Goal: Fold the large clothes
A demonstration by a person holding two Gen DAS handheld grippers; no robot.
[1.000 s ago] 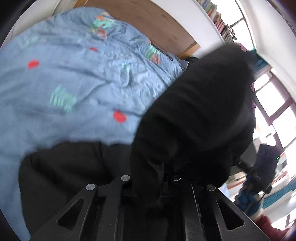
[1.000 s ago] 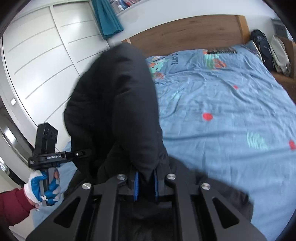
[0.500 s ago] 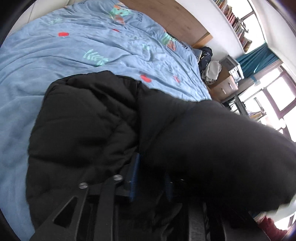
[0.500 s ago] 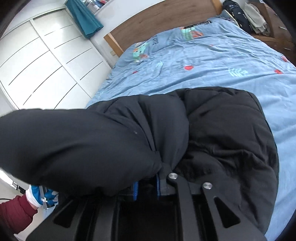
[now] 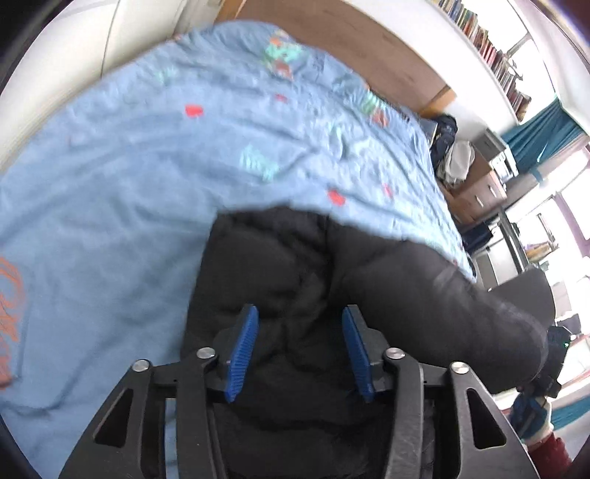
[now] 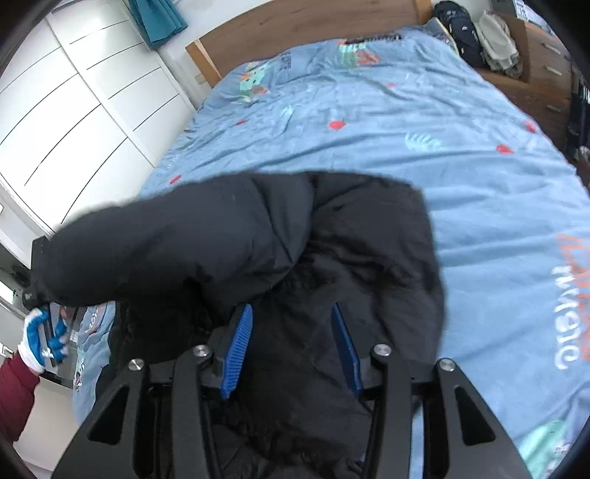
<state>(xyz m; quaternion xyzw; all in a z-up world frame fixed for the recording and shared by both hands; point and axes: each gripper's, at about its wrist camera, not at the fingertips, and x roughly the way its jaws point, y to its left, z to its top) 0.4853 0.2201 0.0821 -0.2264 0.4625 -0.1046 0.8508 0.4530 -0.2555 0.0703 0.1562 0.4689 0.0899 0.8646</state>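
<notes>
While the jaws of the left gripper (image 5: 299, 348) and right gripper (image 6: 291, 346) are opening off the black puffer jacket (image 6: 332, 258) lying folded at the bed's (image 6: 405, 121) near edge, the fold is being released; next, regrip for another fold.

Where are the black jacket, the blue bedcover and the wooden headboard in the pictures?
black jacket (image 6: 368, 235), right wrist view, on its upper right panel.
blue bedcover (image 6: 424, 110), right wrist view, on bare cloth beyond the jacket.
wooden headboard (image 6: 295, 29), right wrist view, on its front board.
</notes>
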